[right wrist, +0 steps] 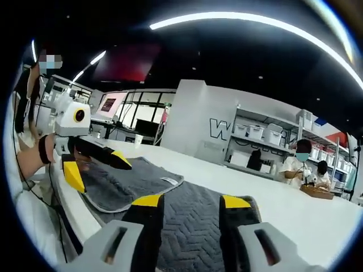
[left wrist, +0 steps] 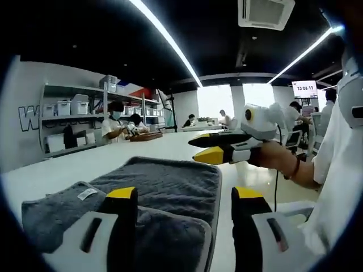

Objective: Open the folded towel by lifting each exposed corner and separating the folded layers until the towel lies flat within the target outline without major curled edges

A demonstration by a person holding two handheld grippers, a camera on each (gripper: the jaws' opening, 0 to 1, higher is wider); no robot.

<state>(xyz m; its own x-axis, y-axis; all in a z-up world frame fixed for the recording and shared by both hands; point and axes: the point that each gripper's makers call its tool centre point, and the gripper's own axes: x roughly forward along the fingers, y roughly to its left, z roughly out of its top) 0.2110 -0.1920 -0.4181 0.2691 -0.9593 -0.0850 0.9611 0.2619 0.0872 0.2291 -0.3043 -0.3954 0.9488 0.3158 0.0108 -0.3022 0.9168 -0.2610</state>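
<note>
White worktop runs long and bare ahead of me, under strip lights on a dark ceiling, with shelves of storage boxes along the wall and masked people seated at the far end.

Across that worktop lies the grey towel, still partly folded. In the left gripper view it sits directly beneath and ahead of my left gripper: one yellow-tipped finger is over the cloth, the other beyond the towel's near edge, over bare worktop. A folded flap with a small white label lies beside that finger, on its outer side. My left fingers stand spread apart with nothing between them.

In the right gripper view the towel runs away from under my right gripper, its zigzag weave plain between the two fingers. Those fingers are likewise parted and empty, hovering just above the cloth. Farther along, the folded layer with the label lies on the side where my left gripper comes into view.

In the left gripper view my right gripper comes in from the side, held in my hand, fingers parted, above the towel's far corner without touching it.
</note>
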